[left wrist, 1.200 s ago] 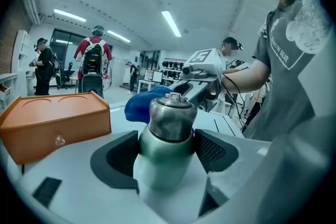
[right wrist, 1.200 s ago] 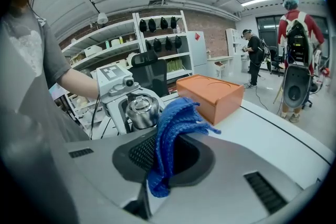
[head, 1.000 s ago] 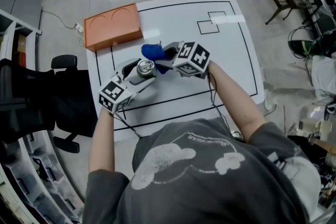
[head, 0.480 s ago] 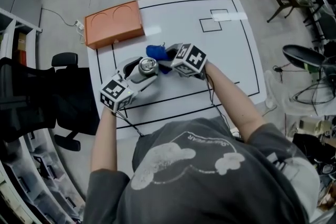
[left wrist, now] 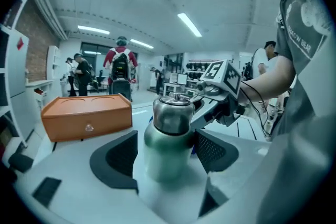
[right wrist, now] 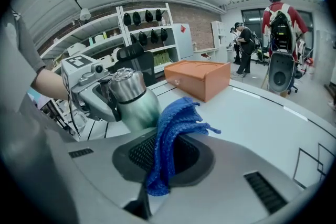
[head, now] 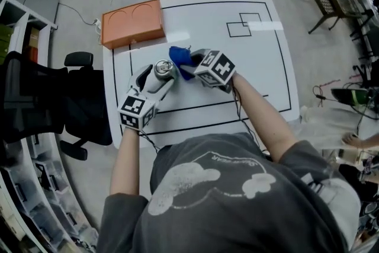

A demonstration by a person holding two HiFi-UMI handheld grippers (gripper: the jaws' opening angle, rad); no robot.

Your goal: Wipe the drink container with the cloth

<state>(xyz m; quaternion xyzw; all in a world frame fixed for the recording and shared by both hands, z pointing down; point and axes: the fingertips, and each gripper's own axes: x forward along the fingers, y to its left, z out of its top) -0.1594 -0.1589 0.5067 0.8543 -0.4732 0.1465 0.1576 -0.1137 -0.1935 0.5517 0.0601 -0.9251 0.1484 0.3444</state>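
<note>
**Bottle clamped in left, cloth pinched in right, near the desk's left edge**

The left gripper (head: 157,75) was closed on the bottle (head: 164,70). In the left gripper view, both black pads (left wrist: 211,149) sat against the sides of the green body, below the steel shoulder and cap. The bottle (left wrist: 168,134) stood roughly upright between them. No view showed whether its base touched the desk.

The right gripper (head: 190,62) was closed on the cloth (head: 179,57). In the right gripper view the jaws were together, with the blue knit cloth (right wrist: 176,128) pinched in the gap. Most of the cloth stuck up and out past the tips, and a short tail hung below.

The bottle was over the left part of the desk (head: 260,68), close to the left edge and about halfway between the near and far edges. The cloth was just beside it, on the side facing the desk's middle. In the right gripper view the cloth overlapped the lower body of the bottle (right wrist: 134,97), but I couldn't confirm that they touched.

The two grippers came in from opposite sides, and their marker cubes faced up in the head view.

An orange box (head: 132,22) sat at the far left corner of the desk, apart from the bottle. A black office chair (head: 77,103) stood on the floor off the left edge. People (left wrist: 121,68) stood in the background of both gripper views.
</note>
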